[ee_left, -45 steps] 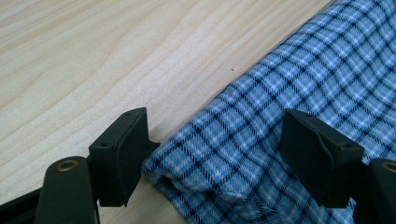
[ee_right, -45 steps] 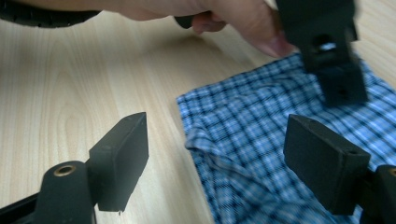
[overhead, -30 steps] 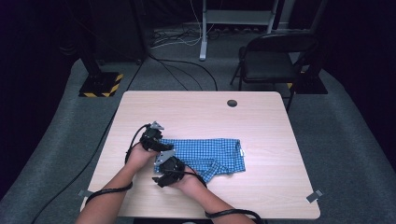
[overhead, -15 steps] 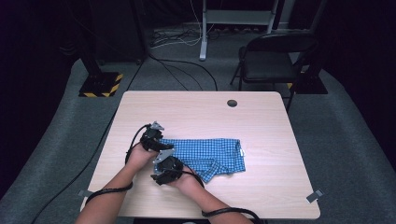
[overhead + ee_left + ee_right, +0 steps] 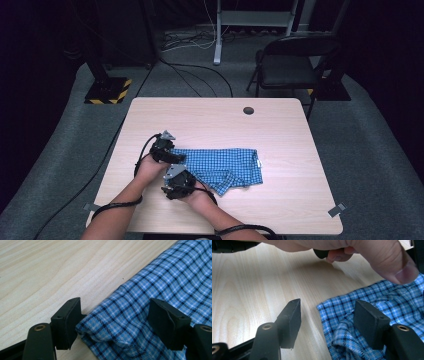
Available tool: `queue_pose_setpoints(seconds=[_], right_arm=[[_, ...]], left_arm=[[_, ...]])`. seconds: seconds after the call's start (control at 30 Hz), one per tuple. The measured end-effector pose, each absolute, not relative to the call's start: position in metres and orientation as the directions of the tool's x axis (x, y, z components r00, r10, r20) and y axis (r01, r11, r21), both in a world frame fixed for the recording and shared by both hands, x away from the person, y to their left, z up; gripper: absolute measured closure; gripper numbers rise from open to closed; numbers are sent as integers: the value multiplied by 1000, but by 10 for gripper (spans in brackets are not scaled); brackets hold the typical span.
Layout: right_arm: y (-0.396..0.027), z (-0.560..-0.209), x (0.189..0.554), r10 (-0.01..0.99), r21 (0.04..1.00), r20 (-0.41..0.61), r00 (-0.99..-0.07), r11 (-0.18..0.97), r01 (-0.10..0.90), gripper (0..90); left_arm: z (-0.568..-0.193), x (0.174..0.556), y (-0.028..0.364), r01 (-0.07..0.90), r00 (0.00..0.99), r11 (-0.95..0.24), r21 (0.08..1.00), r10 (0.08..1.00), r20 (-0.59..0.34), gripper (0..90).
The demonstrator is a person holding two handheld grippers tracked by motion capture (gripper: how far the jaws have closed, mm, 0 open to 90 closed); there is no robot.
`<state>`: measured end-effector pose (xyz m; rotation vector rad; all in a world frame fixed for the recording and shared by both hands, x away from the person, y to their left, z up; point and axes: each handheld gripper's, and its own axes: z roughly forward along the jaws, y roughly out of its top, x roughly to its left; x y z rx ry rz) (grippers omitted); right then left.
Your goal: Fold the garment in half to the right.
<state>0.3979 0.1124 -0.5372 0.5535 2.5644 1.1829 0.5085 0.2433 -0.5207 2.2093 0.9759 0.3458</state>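
Checked blue cloth [image 5: 222,167] lies folded flat on the near-left part of the table [image 5: 280,125], its long side running across, with a smaller flap hanging out along the near edge. At its left end sit both grippers, close together. The left gripper [image 5: 113,322] straddles the far-left corner of the cloth: one jaw stands off the cloth's edge over bare wood, the other rests over the fabric, and the pads do not press in, so it is released. The right gripper [image 5: 325,323] stands at the near-left corner with its jaws apart; they have just been closing, with the cloth's corner lying between them and one jaw over bare wood, not yet clamped. The person's left hand [image 5: 352,250] shows just above it in the right gripper view. The tabletop is pale wood grain with a dark round hole [image 5: 248,110] near its far edge. Beyond it lie grey carpet, loose cables, a black chair [image 5: 292,62] and a stand base with yellow-black stripes [image 5: 107,92], all in a dark room.
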Motion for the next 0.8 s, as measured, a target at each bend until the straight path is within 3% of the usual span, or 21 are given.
queue_pose_setpoints(seconds=[0.1,0.27,0.43,0.5,0.57,0.8], right_arm=[[112,-537,398,445,770,-75,-892,595,232,385],[112,-537,399,464,773,-75,-882,586,243,460],[109,-537,401,497,781,-83,-864,571,253,626],[108,-535,404,516,784,-72,-853,558,272,744],[106,-534,406,521,786,-32,-853,540,300,815],[112,-526,409,509,770,-8,-861,553,320,852]], left_arm=[[-521,508,243,544,682,-476,691,731,-33,278],[-520,505,242,520,713,-488,701,700,-43,469],[-522,505,247,531,723,-452,717,683,-104,613],[-523,503,247,529,726,-441,725,678,-117,679],[-522,502,248,524,728,-441,729,676,-115,709],[-513,498,252,502,733,-474,724,678,-65,758]])
